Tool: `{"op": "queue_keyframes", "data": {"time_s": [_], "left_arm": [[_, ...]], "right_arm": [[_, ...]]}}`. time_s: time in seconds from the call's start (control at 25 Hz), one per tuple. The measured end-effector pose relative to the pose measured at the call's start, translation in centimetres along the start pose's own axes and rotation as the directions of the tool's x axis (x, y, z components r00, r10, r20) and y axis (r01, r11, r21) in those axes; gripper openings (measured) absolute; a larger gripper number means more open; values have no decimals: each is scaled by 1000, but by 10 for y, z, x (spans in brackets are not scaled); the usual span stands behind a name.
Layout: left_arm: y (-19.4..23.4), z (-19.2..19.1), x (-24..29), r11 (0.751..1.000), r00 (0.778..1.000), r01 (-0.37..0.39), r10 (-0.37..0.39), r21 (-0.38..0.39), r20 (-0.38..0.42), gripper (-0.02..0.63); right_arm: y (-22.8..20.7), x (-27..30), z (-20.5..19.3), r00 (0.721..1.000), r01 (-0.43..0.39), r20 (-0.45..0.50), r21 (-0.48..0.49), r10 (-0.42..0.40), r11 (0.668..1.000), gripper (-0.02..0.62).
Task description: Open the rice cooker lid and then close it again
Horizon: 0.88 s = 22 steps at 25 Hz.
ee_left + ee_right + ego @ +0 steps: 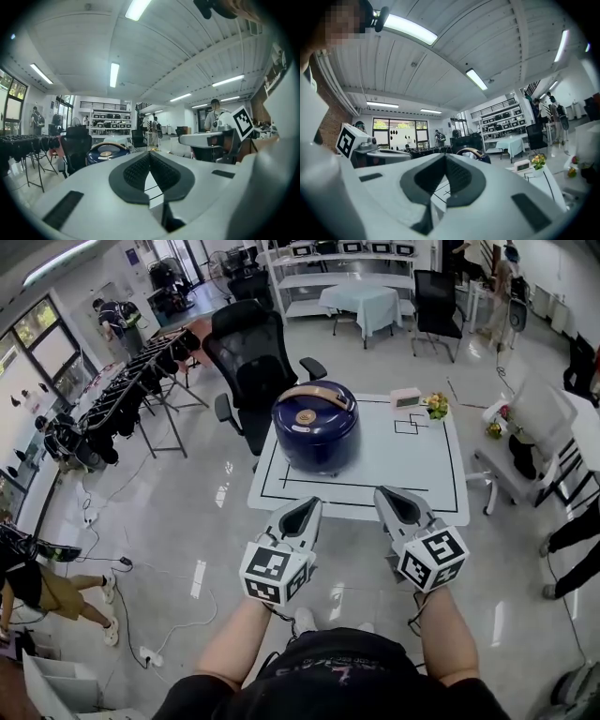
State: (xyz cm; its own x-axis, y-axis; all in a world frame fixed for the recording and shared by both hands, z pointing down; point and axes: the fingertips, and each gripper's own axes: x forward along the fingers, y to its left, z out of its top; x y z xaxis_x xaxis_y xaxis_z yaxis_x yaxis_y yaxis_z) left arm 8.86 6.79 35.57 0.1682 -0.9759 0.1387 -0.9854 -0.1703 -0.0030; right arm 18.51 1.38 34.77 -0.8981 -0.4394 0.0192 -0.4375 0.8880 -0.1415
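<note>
Left gripper [302, 510] and right gripper [395, 499], ribbed pads [139, 171] together, face a glossy, apparently domed rice cooker [316, 432].

The head view looks from above the person, forward and steeply down; the left gripper [312, 502] and the right gripper [385, 491] are close below it, the white table [427, 479] and the rice cooker [315, 427] lie beyond them, and the wide room is around. Each gripper view sits just behind its own jaws and faces almost level along them, towards the room and the ceiling. All three views share the rice cooker; each gripper view also shows the other gripper at its side.
</note>
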Motion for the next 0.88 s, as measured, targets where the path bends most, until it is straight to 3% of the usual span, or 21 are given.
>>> {"op": "queue_keyframes", "data": {"time_s": [0.88], "left_arm": [[-6, -3, -13, 996, 996, -84, 84, -3, -11, 3]], "right_arm": [[3, -2, -4, 997, -74, -5, 14, 74, 997, 0]]}}
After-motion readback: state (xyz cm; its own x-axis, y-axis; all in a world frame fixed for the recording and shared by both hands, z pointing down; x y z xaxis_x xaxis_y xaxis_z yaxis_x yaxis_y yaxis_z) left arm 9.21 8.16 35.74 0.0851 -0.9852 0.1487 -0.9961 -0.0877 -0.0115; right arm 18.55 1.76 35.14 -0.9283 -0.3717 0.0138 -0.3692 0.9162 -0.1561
